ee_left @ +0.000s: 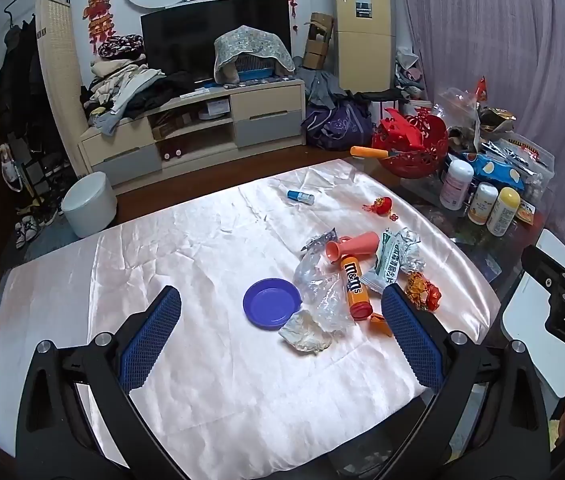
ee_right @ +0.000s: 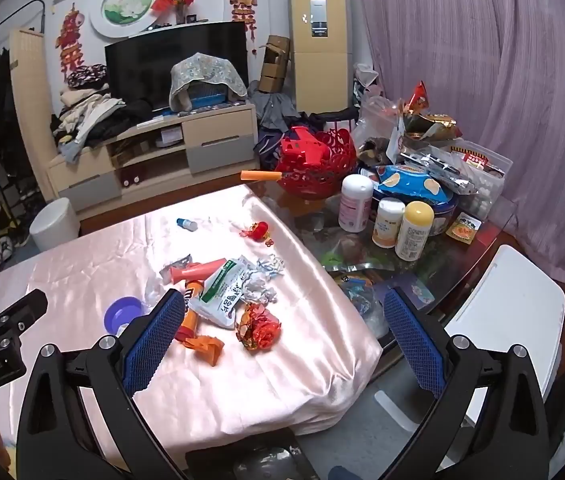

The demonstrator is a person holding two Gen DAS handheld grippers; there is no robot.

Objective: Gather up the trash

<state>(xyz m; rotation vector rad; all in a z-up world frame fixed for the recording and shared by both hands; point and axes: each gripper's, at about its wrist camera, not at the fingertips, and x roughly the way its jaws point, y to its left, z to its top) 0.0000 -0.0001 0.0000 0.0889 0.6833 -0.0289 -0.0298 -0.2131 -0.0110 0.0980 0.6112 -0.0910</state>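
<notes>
Litter lies on the pink satin cloth (ee_left: pixel 202 264): a crumpled tissue (ee_left: pixel 305 334), clear plastic wrap (ee_left: pixel 320 288), an orange M&M's tube (ee_left: pixel 354 284), a salmon tube (ee_left: pixel 352 246), a green-white packet (ee_right: pixel 222 294), crumpled foil (ee_right: pixel 262 280), a red-orange wrapper (ee_right: pixel 260 326) and an orange scrap (ee_right: pixel 206 346). A purple dish (ee_left: pixel 270 302) sits beside the tissue. My left gripper (ee_left: pixel 280 292) hovers open above the dish and tissue, holding nothing. My right gripper (ee_right: pixel 282 296) is open over the cloth's right edge, empty, with the wrapper just left of centre.
A white bin (ee_left: pixel 88 204) stands on the floor beyond the table's left corner. A small blue-white bottle (ee_left: pixel 300 197) and a red ornament (ee_left: pixel 380 204) lie farther back. A red basket (ee_right: pixel 314 164), bottles (ee_right: pixel 402 228) and snack bags crowd the glass top. A white chair (ee_right: pixel 502 332) stands at right.
</notes>
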